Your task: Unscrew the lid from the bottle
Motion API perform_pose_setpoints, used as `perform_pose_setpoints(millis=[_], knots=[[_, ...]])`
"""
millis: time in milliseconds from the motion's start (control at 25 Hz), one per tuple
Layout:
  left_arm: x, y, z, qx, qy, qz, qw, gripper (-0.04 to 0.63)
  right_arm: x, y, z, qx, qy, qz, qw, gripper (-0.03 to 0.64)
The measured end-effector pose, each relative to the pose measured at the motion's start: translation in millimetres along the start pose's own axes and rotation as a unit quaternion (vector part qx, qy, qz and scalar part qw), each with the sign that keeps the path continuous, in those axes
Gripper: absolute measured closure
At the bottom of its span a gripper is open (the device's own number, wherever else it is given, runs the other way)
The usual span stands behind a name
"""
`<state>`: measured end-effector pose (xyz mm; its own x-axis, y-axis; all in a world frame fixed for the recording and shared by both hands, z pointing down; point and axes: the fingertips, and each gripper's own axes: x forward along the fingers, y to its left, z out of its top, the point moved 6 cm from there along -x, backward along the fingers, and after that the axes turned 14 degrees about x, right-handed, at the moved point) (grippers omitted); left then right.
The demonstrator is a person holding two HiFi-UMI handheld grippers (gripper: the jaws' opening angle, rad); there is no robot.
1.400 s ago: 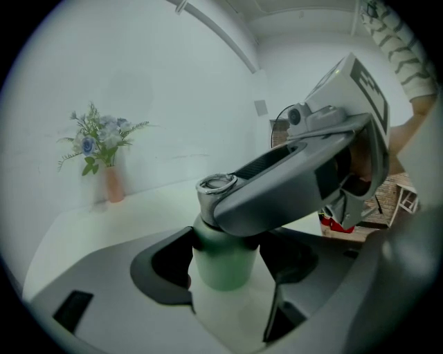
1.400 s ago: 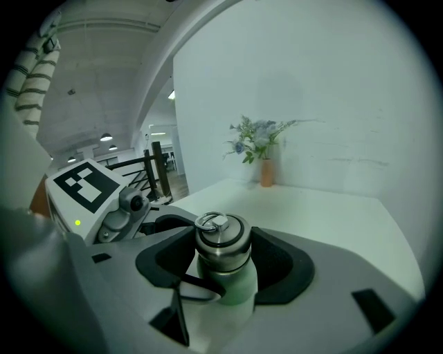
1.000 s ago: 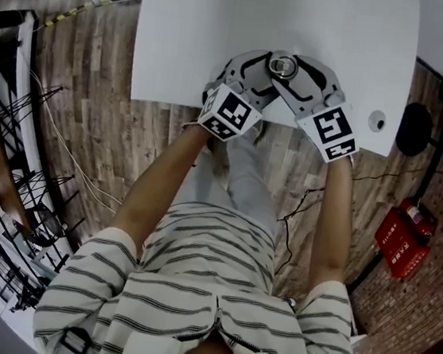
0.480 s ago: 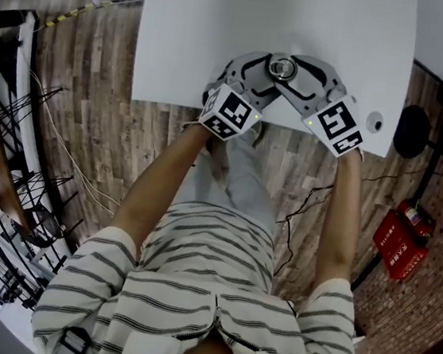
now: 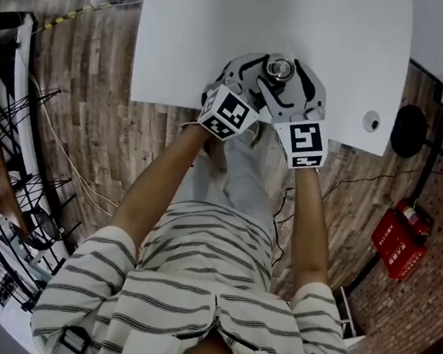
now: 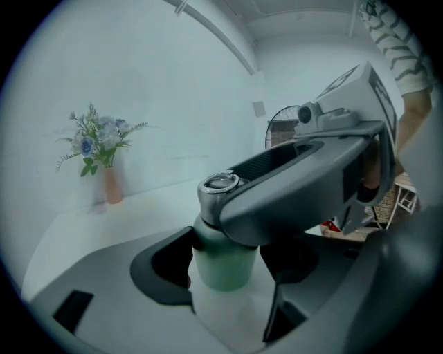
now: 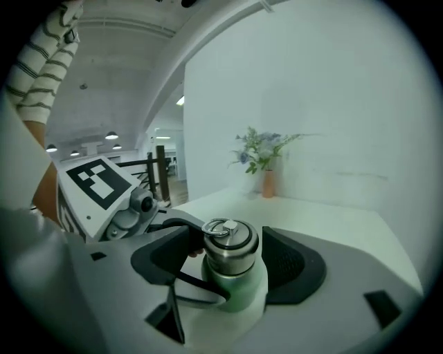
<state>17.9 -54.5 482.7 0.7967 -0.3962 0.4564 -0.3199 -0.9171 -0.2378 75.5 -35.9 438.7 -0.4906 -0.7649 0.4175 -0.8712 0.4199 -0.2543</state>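
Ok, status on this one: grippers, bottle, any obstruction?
Left gripper clamped on green bottle body. Right gripper jaws just opened, straddling the lid, not pressing. Lid seated on bottle. No obstruction seen.

A white table (image 5: 223, 36) stands on a wood-plank floor (image 5: 93, 116). Right of the table, 1 red case (image 5: 400, 244) lies on the floor. Left of the table is a black metal rack (image 5: 6, 106). At the table's far edge, 1 vase of flowers (image 7: 267, 184) stands against a white wall (image 7: 311, 83).

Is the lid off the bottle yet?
No, the steel lid sits on top of the green bottle in the right gripper view.
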Motion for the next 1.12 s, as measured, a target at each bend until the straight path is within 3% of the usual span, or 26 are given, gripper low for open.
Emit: perform_pose_setpoints(millis=[160, 440, 520, 800, 1120], knots=[[1.6, -0.8, 1.4, -0.001, 0.000, 0.000, 1.0000, 0.296, -2.9, 1.6, -0.2, 0.023, -0.044, -0.053, 0.997, 0.306], [-1.8, 0.6, 2.6, 0.000, -0.001, 0.003, 1.0000, 0.296, 0.3, 5.8, 1.3, 0.033, -0.070, -0.098, 0.992, 0.364], [-1.7, -0.3, 2.8, -0.001, -0.001, 0.003, 1.0000, 0.296, -0.8, 3.7, 1.4, 0.034, -0.072, -0.100, 0.992, 0.354], [0.3, 0.0, 1.3, 0.001, -0.001, 0.003, 1.0000, 0.296, -1.3, -0.1, 1.0, 0.011, -0.061, -0.073, 0.995, 0.362], [-0.6, -0.7, 0.3, 0.002, -0.004, 0.000, 1.0000, 0.296, -3.0, -5.9, 0.1, -0.025, -0.053, 0.008, 0.998, 0.364]])
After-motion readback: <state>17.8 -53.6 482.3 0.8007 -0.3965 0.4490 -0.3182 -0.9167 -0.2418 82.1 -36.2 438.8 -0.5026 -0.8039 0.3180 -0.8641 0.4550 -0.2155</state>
